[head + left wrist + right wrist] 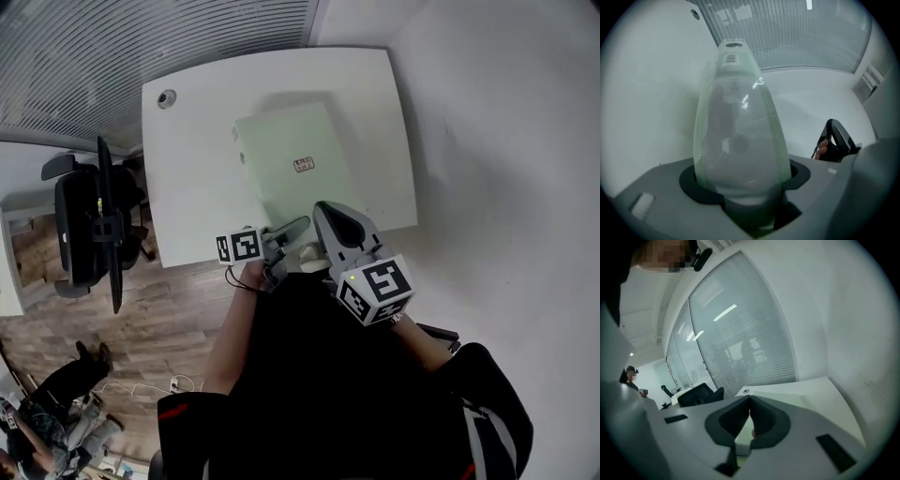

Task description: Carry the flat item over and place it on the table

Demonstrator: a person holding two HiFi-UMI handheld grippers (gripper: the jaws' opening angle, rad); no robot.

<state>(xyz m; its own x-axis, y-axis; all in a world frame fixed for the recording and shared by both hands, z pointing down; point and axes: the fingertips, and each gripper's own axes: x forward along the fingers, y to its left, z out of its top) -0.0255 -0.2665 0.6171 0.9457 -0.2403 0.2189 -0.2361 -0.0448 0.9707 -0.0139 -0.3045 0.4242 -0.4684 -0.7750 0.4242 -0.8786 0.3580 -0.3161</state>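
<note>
We see the flat item [291, 164] [738, 131], a pale green and half-transparent pouch with a small red label [304, 165] on its upper face, spread over the white counter [197, 187]. Its near edge lies close to the near edge of the counter. We cannot tell if it rests fully on the surface or is just above it.

The left hand-held gripper [292, 228] [743, 174] is at the near left corner of the flat item. In the left gripper view its jaws stand wide, and the pouch fills the whole space between the two black pads and bulges a little there. So this hand-held gripper is grasping the flat item.

The right hand-held gripper [323, 208] [749, 398] is just beside it, on the near edge of the same item. In the right gripper view its jaw tips meet and a thin pale strip shows between the pads, so it is clenched on the edge of the flat item. Both hand-held grippers point toward the far side of the counter.

A round cable hole [167, 97] sits in the far left corner of the counter. A black office chair [89, 225] stands on the wooden floor [141, 319] to the left, well apart from the flat item. A glass wall with blinds [159, 47] runs behind the counter
</note>
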